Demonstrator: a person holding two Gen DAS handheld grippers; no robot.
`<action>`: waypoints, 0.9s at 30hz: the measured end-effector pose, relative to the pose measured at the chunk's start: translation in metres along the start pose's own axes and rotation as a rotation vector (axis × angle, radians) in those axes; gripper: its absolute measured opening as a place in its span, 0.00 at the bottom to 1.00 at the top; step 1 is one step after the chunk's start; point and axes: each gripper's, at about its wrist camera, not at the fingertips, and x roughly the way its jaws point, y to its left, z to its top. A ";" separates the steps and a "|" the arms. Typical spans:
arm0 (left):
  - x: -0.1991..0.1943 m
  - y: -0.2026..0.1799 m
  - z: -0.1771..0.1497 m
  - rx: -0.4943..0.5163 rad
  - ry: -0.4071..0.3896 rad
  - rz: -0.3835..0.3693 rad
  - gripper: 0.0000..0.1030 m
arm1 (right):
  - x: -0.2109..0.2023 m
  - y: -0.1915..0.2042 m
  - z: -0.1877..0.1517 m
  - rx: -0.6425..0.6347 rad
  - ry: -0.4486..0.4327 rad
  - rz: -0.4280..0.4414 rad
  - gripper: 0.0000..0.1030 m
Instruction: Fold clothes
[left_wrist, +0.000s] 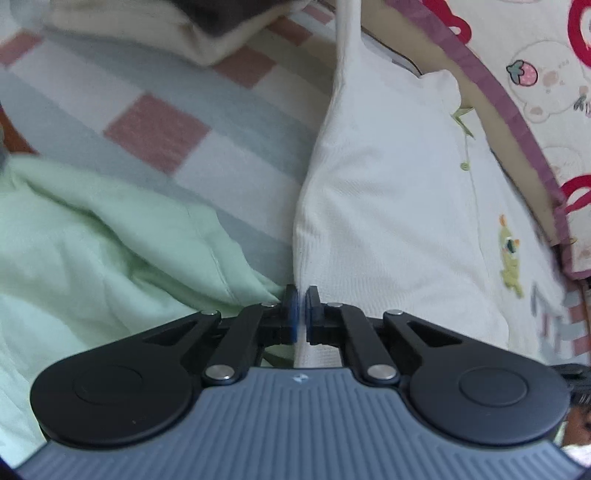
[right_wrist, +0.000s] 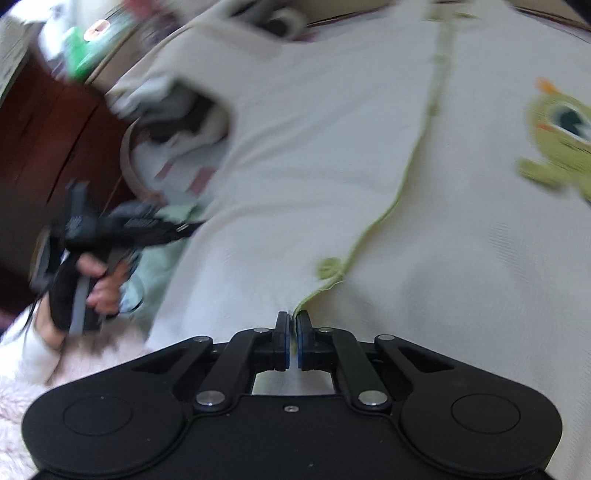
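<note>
Left gripper (left_wrist: 300, 310), jaws clenching the white ribbed garment (left_wrist: 388, 206) at its straight side edge; right gripper (right_wrist: 293, 341), jaws pinching the same garment's green-trimmed hem; the knit is lying spread on a checked bed sheet (left_wrist: 155, 129), frog patch (right_wrist: 557, 140) showing; a soft mint garment (left_wrist: 92, 236) is crumpling just beside; open sheet beyond.

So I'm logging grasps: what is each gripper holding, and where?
Both pinch the white shirt: left gripper on its side edge, right gripper on the green-trimmed front edge.
</note>
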 end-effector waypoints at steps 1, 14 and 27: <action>-0.001 -0.003 0.000 0.025 -0.010 0.018 0.03 | -0.001 -0.010 -0.001 0.032 -0.002 -0.017 0.05; -0.022 -0.009 -0.034 -0.006 0.154 -0.016 0.39 | 0.009 -0.024 0.003 0.066 0.065 -0.083 0.16; -0.029 -0.019 -0.058 0.052 0.183 -0.024 0.10 | 0.002 -0.039 0.003 0.185 0.108 0.137 0.31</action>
